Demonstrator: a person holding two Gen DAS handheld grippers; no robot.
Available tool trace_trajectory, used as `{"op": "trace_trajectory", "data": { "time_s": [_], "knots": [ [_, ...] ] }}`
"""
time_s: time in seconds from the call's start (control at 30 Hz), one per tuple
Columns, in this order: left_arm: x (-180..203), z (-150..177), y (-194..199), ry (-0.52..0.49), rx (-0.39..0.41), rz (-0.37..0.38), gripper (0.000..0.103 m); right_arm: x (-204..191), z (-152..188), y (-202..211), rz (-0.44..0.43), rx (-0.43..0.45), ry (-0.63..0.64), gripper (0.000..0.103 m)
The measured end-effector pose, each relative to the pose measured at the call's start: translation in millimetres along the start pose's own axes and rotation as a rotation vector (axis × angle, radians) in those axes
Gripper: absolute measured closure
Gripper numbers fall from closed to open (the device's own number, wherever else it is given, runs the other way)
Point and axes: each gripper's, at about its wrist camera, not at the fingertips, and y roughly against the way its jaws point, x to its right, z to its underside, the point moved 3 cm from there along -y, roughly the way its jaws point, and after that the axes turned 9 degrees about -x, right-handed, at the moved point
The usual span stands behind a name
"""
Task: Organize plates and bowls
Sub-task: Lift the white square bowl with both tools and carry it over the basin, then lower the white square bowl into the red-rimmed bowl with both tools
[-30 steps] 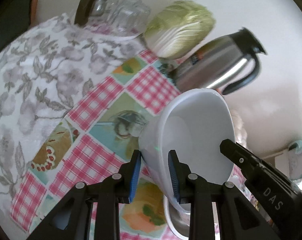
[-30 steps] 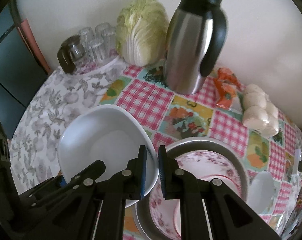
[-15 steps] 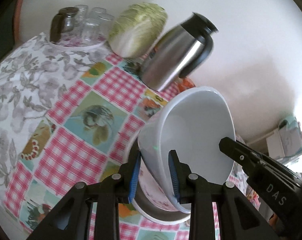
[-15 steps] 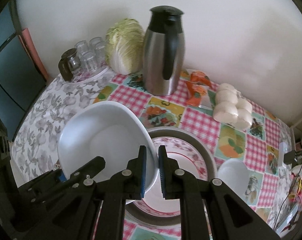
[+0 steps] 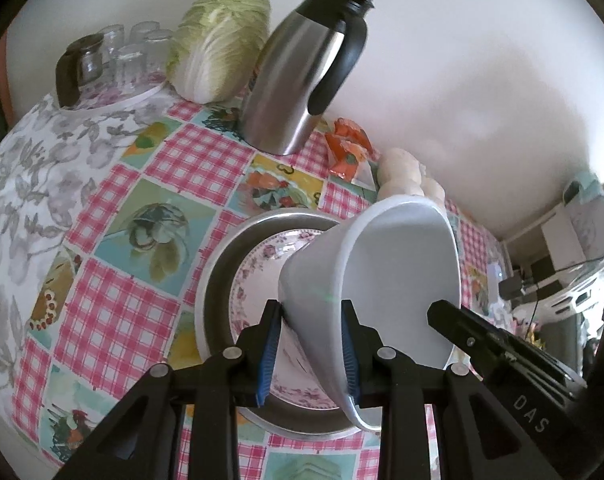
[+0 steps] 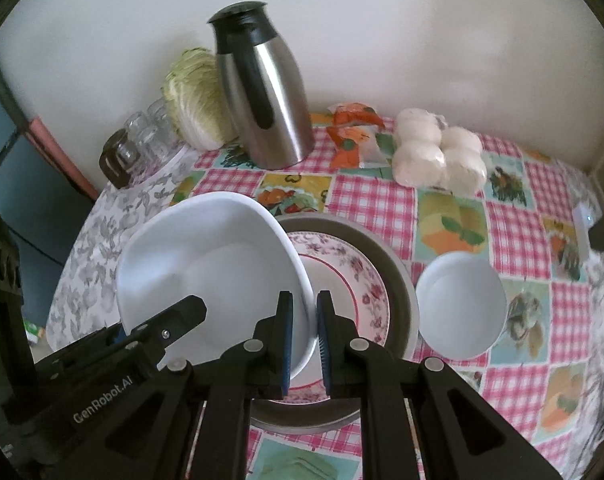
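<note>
A worktop (image 6: 514, 236) under a pink-checked and grey-flowered cloth fills both wrist views, set against a pale wall. Above its middle a large white bowl (image 6: 206, 268) hangs tilted, carried by two hand-held grippers at once. The left gripper (image 5: 308, 344) has its jaws pinching the bowl's wall, one blue pad outside and one inside. The right gripper (image 6: 304, 340) has its jaws nearly pressed together on the thin rim at the bowl's opposite side.

Directly beneath the bowl sits a wide grey metal pan (image 6: 398, 276) holding a floral-rimmed plate (image 6: 358, 280); whether the bowl touches the plate cannot be told. Just beside the pan, on the right in the right wrist view, stands a smaller white bowl (image 6: 460, 306), upright on the cloth.

At the back by the wall stand a steel thermos jug (image 6: 266, 108) with a black handle, a napa cabbage (image 5: 220, 48) beside it, and a tray of upturned glasses (image 5: 120, 56). A bag of pale round buns (image 6: 438, 156) and an orange-printed packet (image 6: 354, 136) lie near the jug's other side.
</note>
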Motion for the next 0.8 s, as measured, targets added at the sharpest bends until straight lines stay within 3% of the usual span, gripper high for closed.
{"op": "trace_trajectory", "data": {
  "time_s": [0.8],
  "knots": [
    [27, 7, -23, -0.071, -0.031, -0.108, 0.072, 34, 21, 5, -0.172, 0.091, -0.124, 0.09]
  ]
}}
